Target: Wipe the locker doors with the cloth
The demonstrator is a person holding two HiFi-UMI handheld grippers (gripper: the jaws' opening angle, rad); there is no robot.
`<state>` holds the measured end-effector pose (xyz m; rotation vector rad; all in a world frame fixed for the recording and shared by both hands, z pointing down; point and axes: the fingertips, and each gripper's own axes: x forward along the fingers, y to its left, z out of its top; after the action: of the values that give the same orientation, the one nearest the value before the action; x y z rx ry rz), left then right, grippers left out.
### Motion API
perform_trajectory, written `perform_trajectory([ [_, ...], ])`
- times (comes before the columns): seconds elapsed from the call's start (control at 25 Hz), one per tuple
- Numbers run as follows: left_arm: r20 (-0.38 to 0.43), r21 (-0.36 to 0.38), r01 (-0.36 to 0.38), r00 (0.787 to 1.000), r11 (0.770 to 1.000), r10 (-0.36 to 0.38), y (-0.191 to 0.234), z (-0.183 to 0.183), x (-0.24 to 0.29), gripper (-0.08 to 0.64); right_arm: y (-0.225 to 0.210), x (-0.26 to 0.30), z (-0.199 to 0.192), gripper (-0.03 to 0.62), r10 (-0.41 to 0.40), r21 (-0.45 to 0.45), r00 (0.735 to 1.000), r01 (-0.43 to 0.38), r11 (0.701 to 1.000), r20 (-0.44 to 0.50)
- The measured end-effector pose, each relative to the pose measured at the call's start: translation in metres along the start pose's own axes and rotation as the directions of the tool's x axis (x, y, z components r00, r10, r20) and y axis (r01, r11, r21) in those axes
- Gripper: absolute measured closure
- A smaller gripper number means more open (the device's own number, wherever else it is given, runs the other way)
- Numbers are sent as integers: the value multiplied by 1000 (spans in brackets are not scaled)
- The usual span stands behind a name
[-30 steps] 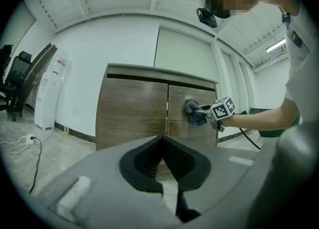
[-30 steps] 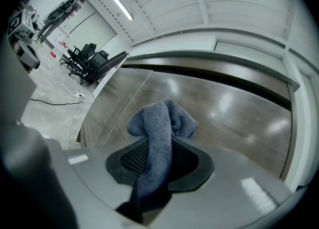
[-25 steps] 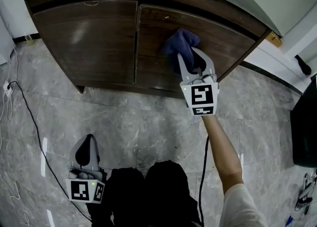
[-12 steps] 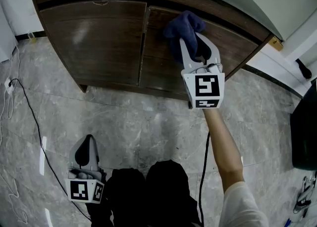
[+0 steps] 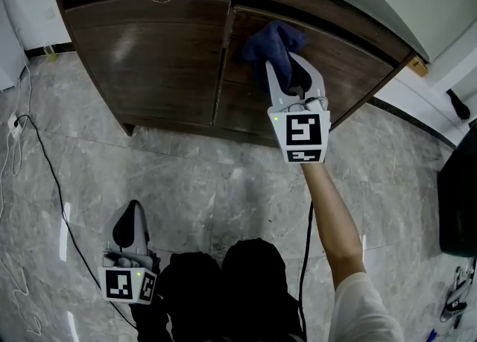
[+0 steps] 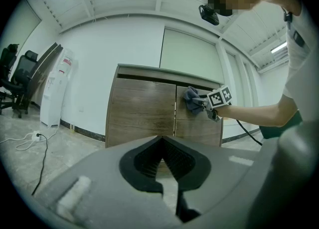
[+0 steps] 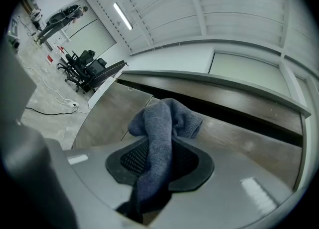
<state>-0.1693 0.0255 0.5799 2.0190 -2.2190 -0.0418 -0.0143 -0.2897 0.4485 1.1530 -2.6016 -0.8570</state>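
Your right gripper point(image 5: 289, 74) pinches the soft, light cloth point(image 5: 271, 42) mid-fold, against the right locker door point(image 5: 339, 68) near its top-left corner. Your left gripper point(image 5: 133, 219) is closed and empty.

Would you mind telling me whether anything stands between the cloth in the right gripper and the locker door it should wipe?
Nothing visible does: the cloth, clamped in the right gripper, appears pressed against the upper part of the right door.
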Motion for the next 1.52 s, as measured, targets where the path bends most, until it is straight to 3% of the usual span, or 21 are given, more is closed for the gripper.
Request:
perform_trajectory([
  [0.44,-8,-7,-33,999,999,33,19,-3,-9,560,55,4,-53,476,58,-59,994,-63,996,-92],
  [0.84,-14,-1,-54,998,999,54,34,-3,-17,560,109,5,-113,476,119,-27,974,-126,992,-191],
  [1.04,-17,0,-63,998,998,63,38,-5,-20,560,128,6,-128,476,139,-58,968,-154,986,-208],
  [1.52,-29,8,-67,997,998,68,40,-9,-20,560,181,7,-182,477,226,-29,928,-245,969,-298],
])
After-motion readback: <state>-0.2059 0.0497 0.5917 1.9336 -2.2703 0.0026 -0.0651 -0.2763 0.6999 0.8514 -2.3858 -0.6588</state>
